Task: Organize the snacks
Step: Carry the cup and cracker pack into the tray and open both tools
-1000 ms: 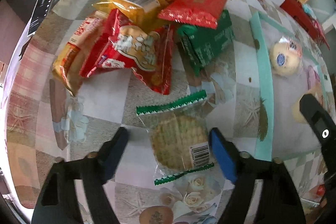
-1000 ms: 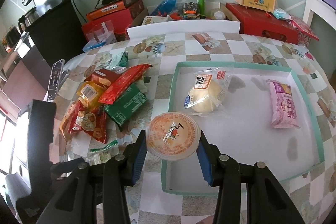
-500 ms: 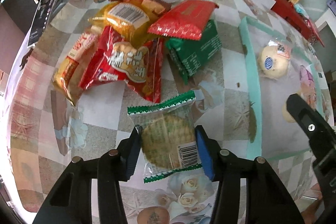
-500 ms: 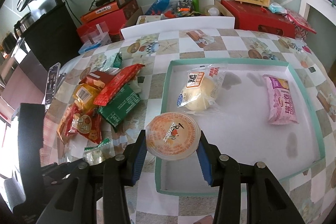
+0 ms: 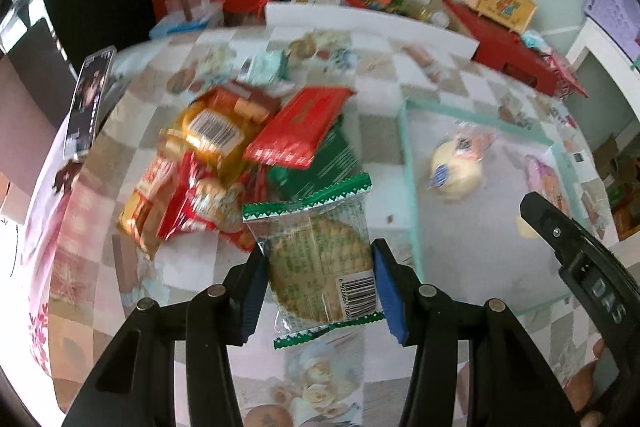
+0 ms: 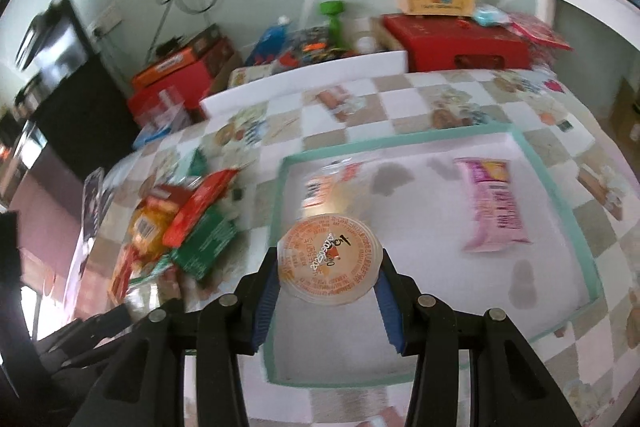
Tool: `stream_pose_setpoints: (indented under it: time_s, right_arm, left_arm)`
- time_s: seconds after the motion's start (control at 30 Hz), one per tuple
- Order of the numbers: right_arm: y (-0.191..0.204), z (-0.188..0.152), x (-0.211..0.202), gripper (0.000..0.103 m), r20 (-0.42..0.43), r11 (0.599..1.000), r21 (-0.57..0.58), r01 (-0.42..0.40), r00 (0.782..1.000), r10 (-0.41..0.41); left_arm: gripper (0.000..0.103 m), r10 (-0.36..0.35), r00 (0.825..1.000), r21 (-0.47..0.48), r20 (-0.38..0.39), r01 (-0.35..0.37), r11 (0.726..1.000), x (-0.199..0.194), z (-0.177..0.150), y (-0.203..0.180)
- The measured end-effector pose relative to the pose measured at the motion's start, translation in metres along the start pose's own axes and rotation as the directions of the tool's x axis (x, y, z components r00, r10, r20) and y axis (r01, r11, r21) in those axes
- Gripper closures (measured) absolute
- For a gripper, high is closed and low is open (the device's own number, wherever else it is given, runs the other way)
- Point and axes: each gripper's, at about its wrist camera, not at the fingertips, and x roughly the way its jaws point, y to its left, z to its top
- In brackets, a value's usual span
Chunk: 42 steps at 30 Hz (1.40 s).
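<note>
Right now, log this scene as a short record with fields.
left tool: shut on clear green-edged round cracker packet
right tool: shut on round orange-lidded jelly cup
tray: shallow white tray with teal rim
in tray: pink snack packet; clear-wrapped pale bun
unsorted: pile of red, gold and green snack packets, left of tray

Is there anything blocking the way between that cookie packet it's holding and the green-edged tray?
Nothing visible does. The left tool holds the clear green-trimmed cookie packet above the checkered tablecloth, and the teal-rimmed white tray lies just to its right. Only the tray's low rim must be crossed.
</note>
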Motion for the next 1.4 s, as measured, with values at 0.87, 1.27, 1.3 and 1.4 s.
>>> stream_pose_setpoints:
  time_s: [0.87,1.27,1.3,1.4]
  right_arm:
    - [-0.145,0.0,-0.003,0.054,-0.051,0.884,0.352,0.308,0.949,-0.311]
    - [-0.139,0.001,-0.002,0.037,-0.045,0.888,0.347,0.303,0.951,-0.307]
    - [-0.138,0.001,-0.003,0.035,-0.042,0.888,0.347,0.302,0.951,-0.307]
    - [-0.136,0.002,-0.004,0.029,-0.036,0.888,0.346,0.304,0.95,-0.311]
  left_arm:
    - [0.051,-0.098,0.994,0.277,-0.043,0.106,0.955,0.028,-0.013,-0.135]
    - [0.019,-0.095,0.995,0.241,-0.04,0.102,0.965,0.028,-0.011,-0.124]
    - [0.017,-0.093,0.995,0.237,-0.038,0.099,0.966,0.028,-0.011,-0.124]
    - [0.016,-0.094,0.995,0.223,-0.039,0.101,0.97,0.028,-0.01,-0.12]
